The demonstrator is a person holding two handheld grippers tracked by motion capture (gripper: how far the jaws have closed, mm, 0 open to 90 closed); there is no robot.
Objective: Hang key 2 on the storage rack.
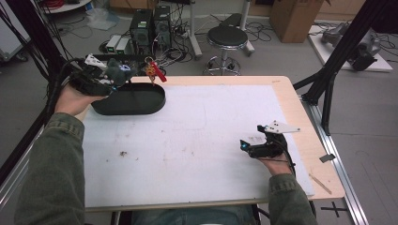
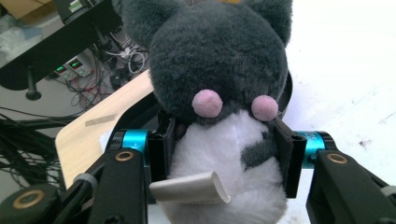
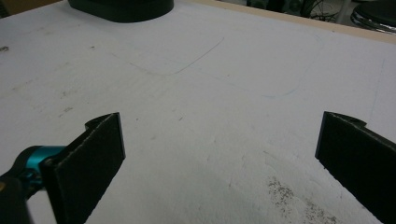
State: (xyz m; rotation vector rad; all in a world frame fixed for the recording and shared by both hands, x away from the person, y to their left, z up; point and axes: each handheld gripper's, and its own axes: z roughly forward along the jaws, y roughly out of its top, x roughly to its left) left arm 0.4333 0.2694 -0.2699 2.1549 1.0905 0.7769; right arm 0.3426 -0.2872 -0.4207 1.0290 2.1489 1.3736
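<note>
High view. Left claw [image 1: 123, 74]: held in the person's left hand [image 1: 75, 99] at the far left corner of the tabletop, raised above the rim of the black oval plastic tray [image 1: 141, 108]. Carries the dark grey and white plush toy animal [image 1: 114, 69], clear of the tabletop. A small red and yellow item [image 1: 153, 70] hangs just beside the claw, over the tray's far edge; what it is cannot be told. Right claw [image 1: 245, 146]: held in the right hand [image 1: 274, 164] at the near right of the white sheet covering the wooden tabletop [image 1: 197, 136], low over the sheet, well apart from tray and toy.

Left gripper view. Plush toy [image 2: 219, 107]: dark grey head with two ears, two pink cheek spots, white belly. Black pads [image 2: 286, 154] press into the belly from both sides, so the left claw is clenched on the toy. White fabric label [image 2: 189, 187] curls from the toy's lower front. Tray rim visible behind the toy.

Right gripper view. Right claw [image 3: 219, 154]: jaws wide apart, released, nothing between them, bare scuffed white sheet [image 3: 210, 107] beneath. Black tray [image 3: 121, 10] at the far edge.
</note>
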